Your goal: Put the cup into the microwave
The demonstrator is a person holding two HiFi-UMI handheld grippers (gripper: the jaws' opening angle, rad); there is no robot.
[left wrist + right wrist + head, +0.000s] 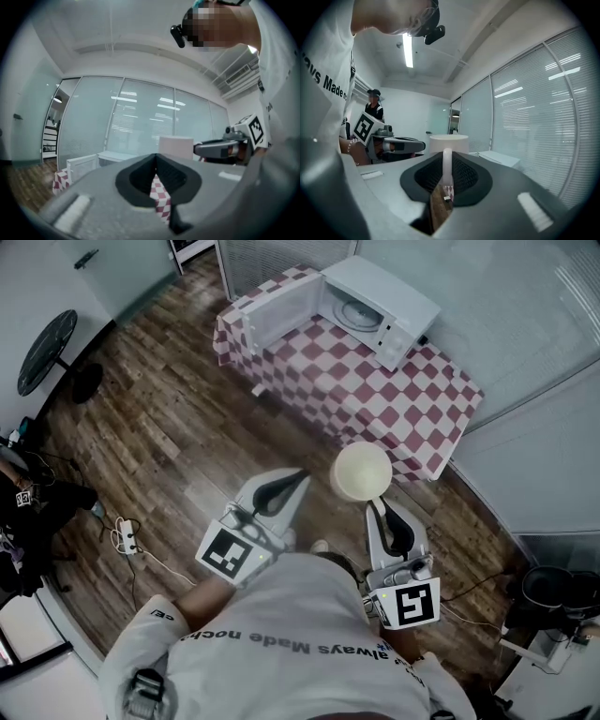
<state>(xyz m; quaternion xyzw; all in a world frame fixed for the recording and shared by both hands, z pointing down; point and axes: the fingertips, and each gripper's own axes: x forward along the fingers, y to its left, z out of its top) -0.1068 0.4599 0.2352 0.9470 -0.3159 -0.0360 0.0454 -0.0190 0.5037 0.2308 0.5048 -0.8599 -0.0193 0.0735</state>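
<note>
A cream cup (361,472) hangs over the wood floor just short of the checkered table (412,409). My right gripper (377,506) is shut on the cup's handle (446,165), with the cup body (448,142) upright past the jaws. The left gripper (301,475) is shut on nothing, its tips just left of the cup. From the left gripper view the cup (176,145) and the right gripper (219,149) show to the right of the left gripper's (156,160) tips. The white microwave (380,310) stands on the table's far end with its door (277,310) swung open to the left.
A glass wall runs along the right of the table. A black round stool (47,351) stands at the far left. A power strip (125,538) and its cable lie on the floor to my left. A dark bin (548,589) sits at the right edge.
</note>
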